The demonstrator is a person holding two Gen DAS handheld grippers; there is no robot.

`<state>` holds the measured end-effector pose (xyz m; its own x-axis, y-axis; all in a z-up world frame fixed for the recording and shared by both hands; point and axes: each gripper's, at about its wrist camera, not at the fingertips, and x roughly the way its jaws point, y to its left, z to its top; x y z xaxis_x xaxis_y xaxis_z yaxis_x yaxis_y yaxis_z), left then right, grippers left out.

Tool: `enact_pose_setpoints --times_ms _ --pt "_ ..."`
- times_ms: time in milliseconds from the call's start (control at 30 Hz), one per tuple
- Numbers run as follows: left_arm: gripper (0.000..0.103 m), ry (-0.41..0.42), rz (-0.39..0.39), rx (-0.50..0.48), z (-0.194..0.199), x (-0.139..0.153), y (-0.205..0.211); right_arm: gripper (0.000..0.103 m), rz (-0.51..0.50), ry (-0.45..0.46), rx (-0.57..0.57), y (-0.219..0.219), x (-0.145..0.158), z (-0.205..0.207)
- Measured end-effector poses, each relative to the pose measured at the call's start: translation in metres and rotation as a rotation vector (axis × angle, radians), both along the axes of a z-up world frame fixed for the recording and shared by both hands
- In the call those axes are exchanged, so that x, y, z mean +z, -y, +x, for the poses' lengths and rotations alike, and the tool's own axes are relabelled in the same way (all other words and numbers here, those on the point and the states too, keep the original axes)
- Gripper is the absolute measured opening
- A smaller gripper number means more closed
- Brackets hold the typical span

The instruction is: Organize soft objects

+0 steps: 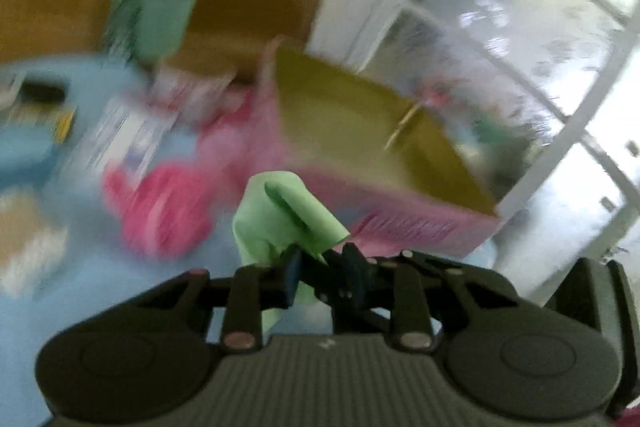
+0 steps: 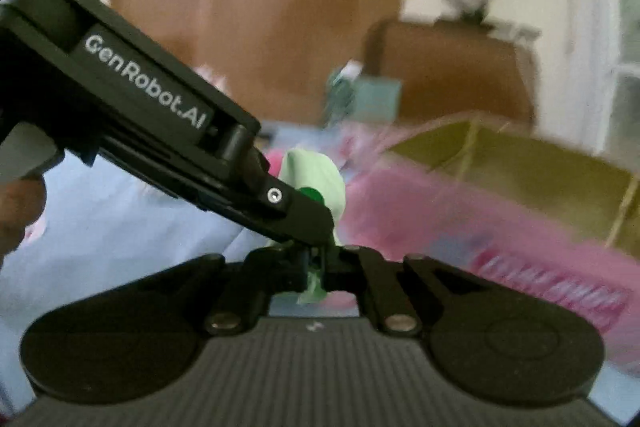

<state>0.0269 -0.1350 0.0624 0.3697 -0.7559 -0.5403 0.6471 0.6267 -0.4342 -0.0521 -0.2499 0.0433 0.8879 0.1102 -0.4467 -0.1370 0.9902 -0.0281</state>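
— What have the grippers got?

— Both are clamped on the same green cloth point(image 1: 286, 215). In the left view, my left gripper point(image 1: 320, 269) pinches its lower fold at frame centre, jaws narrow. In the right view, my right gripper point(image 2: 316, 267) bites a corner of it, jaws nearly together, with the left gripper reaching in from the upper left.

— And where's the cloth?

— Bunched up above a blue sheet point(image 1: 168, 287), just beside a pink basket point(image 2: 500, 227) on the right. Everything's blurred. A pink bundle point(image 1: 164, 211) lies left of the cloth.
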Motion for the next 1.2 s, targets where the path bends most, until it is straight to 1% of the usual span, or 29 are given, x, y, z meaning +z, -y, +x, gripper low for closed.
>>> enact_pose_setpoints --times_ms 67,133,200,233,333,367,400,433,467,500,567,633,700,767,800,833,900,1000,1033,1100,1167,1200 --pt "0.024 0.039 -0.039 -0.038 0.0 0.019 0.011 0.008 0.029 0.069 -0.055 0.014 0.014 -0.004" --pt "0.024 0.076 -0.063 -0.074 0.001 0.035 0.025 0.008 0.034 0.142 -0.112 0.029 0.026 -0.008" --pt "0.028 0.133 -0.059 -0.102 -0.001 0.045 0.049 0.008 0.018 0.17 -0.159 0.04 0.033 -0.006" --pt "0.033 0.16 -0.051 -0.103 -0.001 0.048 0.059 0.009 0.014 0.169 -0.189 0.049 0.035 -0.002" --pt "0.055 0.211 0.002 -0.049 0.002 0.044 0.085 0.016 0.022 0.144 -0.278 0.074 0.03 0.01" --pt "0.057 0.223 0.025 -0.018 0.003 0.04 0.089 0.034 0.011 0.116 -0.311 0.082 0.026 0.019" --pt "0.057 0.226 0.042 0.004 0.001 0.037 0.09 0.048 0.008 0.088 -0.349 0.09 0.022 0.024" --pt "0.058 0.221 0.044 0.013 0.001 0.033 0.088 0.073 0.023 0.084 -0.39 0.098 0.02 0.022" --pt "0.063 0.218 0.018 0.017 0.0 0.032 0.083 0.082 0.048 0.104 -0.416 0.104 0.02 0.019" --pt "0.066 0.214 0.0 0.024 -0.001 0.031 0.073 0.082 0.067 0.127 -0.424 0.108 0.02 0.013" --pt "0.074 0.216 -0.023 0.058 -0.002 0.027 0.052 0.082 0.079 0.171 -0.425 0.11 0.022 0.005" --pt "0.075 0.205 -0.041 0.102 0.001 0.027 0.028 0.082 0.054 0.233 -0.409 0.105 0.028 0.001" --pt "0.076 0.179 -0.044 0.145 0.004 0.024 0.003 0.083 -0.005 0.306 -0.399 0.101 0.038 0.012" --pt "0.077 0.16 -0.035 0.186 0.007 0.021 -0.018 0.097 -0.086 0.409 -0.391 0.096 0.046 0.023" --pt "0.078 0.15 -0.03 0.21 0.007 0.018 -0.03 0.099 -0.137 0.464 -0.369 0.093 0.045 0.031" --pt "0.079 0.14 -0.026 0.23 0.006 0.016 -0.04 0.1 -0.176 0.477 -0.342 0.094 0.045 0.041" --pt "0.08 0.111 -0.019 0.279 0.006 0.01 -0.06 0.099 -0.237 0.396 -0.293 0.098 0.038 0.07" --pt "0.081 0.066 -0.019 0.331 0.007 0.004 -0.084 0.096 -0.264 0.26 -0.235 0.103 0.019 0.099" --pt "0.081 0.057 -0.017 0.345 0.008 0.002 -0.09 0.091 -0.285 0.238 -0.211 0.101 0.016 0.104" --pt "0.081 0.043 -0.012 0.376 0.008 -0.002 -0.104 0.092 -0.303 0.251 -0.164 0.098 0.02 0.103" --pt "0.081 0.029 -0.015 0.405 0.008 -0.005 -0.116 0.089 -0.241 0.235 -0.108 0.108 0.022 0.106" --pt "0.081 0.02 -0.02 0.418 0.009 -0.006 -0.12 0.087 -0.203 0.229 -0.102 0.116 0.024 0.109"
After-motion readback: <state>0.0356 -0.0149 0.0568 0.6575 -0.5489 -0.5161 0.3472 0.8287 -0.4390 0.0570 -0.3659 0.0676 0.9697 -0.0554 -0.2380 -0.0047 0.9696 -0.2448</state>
